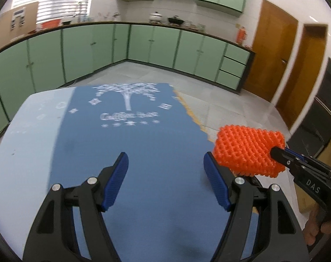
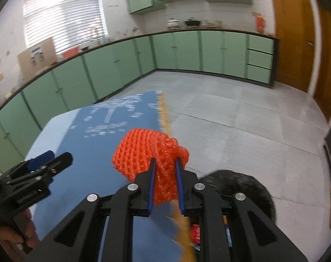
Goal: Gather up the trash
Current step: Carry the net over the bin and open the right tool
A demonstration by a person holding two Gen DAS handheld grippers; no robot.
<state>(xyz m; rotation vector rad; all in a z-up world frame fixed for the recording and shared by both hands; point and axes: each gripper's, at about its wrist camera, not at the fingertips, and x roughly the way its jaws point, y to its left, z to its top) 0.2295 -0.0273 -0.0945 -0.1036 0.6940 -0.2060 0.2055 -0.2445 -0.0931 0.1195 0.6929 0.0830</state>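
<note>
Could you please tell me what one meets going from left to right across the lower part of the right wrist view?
Left gripper → blue tablecloth → orange foam net held in the right gripper → black trash bag.

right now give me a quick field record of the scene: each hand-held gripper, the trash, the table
left hand-held gripper: open, empty, above the blue tablecloth
right hand-held gripper: shut on the orange foam net
orange foam net: off the table, near its right edge
bin: dark bag below the right hand-held gripper, some trash inside
</note>
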